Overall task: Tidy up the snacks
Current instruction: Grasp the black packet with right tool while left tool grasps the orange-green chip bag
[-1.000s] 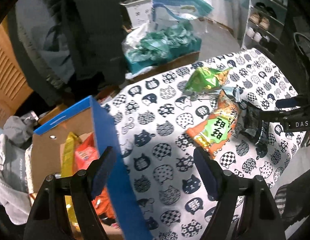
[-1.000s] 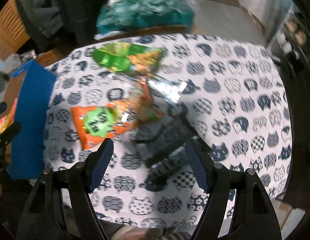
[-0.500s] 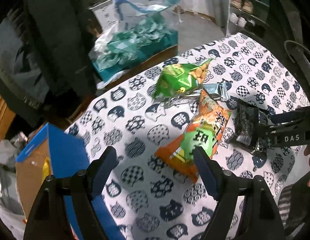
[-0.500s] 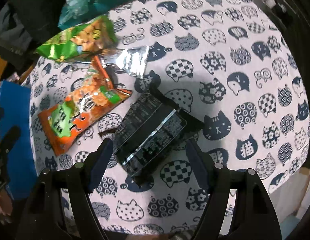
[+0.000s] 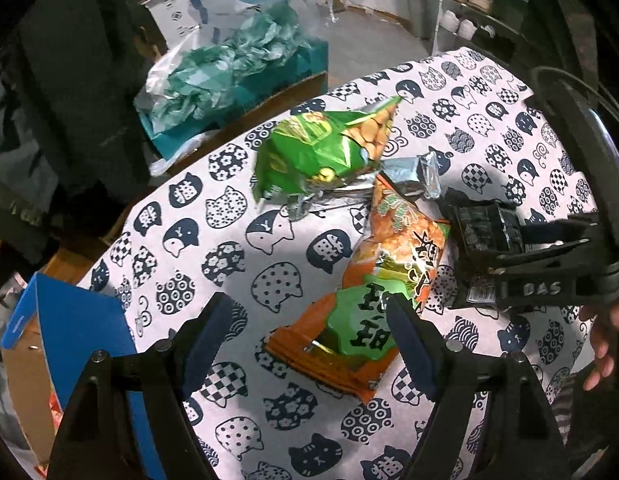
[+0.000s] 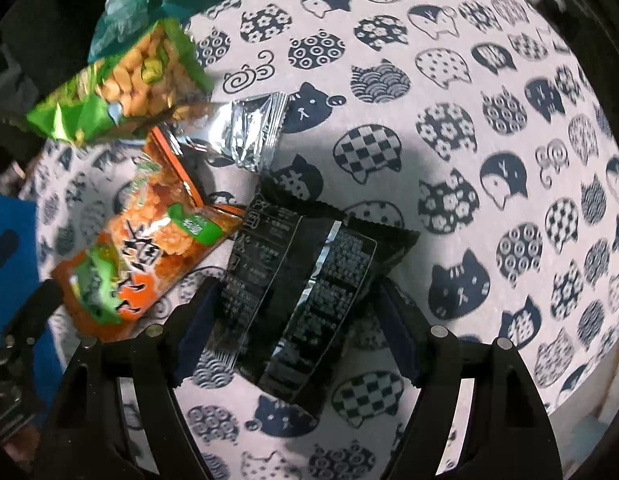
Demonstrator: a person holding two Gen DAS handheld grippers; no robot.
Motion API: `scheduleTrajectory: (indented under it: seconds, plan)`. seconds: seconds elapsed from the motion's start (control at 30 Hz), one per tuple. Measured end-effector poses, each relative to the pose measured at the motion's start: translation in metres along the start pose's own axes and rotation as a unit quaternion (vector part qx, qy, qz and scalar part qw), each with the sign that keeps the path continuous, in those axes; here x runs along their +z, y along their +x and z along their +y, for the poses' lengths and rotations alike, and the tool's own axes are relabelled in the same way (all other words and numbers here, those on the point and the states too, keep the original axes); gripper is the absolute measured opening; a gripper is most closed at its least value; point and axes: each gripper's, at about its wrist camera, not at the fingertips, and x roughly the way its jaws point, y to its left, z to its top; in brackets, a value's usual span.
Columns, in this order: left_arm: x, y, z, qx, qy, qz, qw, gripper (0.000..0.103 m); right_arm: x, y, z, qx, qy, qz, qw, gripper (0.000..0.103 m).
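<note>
You see dim light and a soft shadow on the tablecloth (image 6: 389,184). Fisheye bends the dark edges. Foil glares slightly.

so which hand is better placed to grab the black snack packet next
Right. The right gripper already straddles the black packet, jaws open around it. The left gripper hangs over the orange packet instead.

Cat-print tablecloth (image 5: 269,288) over table; grey floor (image 5: 373,46) behind; shoe shelf (image 5: 481,4) at far right.
</note>
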Motion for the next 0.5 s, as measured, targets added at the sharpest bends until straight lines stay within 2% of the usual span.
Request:
scheduleTrajectory:
  seconds: [0.1, 0.17, 0.2, 0.23, 0.27, 0.37, 0.5]
  plan:
    - [0.001, 0.006, -0.004, -0.010, 0.006, 0.006, 0.9999, 0.081, 0.000, 0.004, 0.010, -0.028, -0.046, -0.003, 0.999, 0.075]
    - [0.002, 0.009, -0.007, -0.018, 0.008, 0.010, 0.9997, 0.081, -0.001, 0.006, 0.013, -0.031, -0.064, -0.001, 0.997, 0.074]
    - [0.003, 0.011, -0.008, -0.025, 0.008, 0.014, 0.9996, 0.081, -0.002, 0.005, 0.013, -0.028, -0.071, -0.001, 0.997, 0.072]
    - [0.004, 0.013, -0.010, -0.030, 0.008, 0.017, 0.9994, 0.081, -0.003, 0.004, 0.013, -0.027, -0.080, -0.001, 0.996, 0.065]
    - [0.005, 0.016, -0.012, -0.036, 0.008, 0.021, 0.9991, 0.081, -0.004, 0.002, 0.011, -0.027, -0.088, -0.001, 0.996, 0.059]
    - [0.010, 0.025, -0.018, -0.047, 0.010, 0.034, 0.9983, 0.081, -0.006, -0.004, -0.006, -0.023, -0.096, -0.001, 0.995, 0.054]
    - [0.014, 0.038, -0.028, -0.062, 0.014, 0.051, 0.9967, 0.081, -0.007, -0.009, -0.024, -0.031, -0.102, -0.008, 0.994, 0.054]
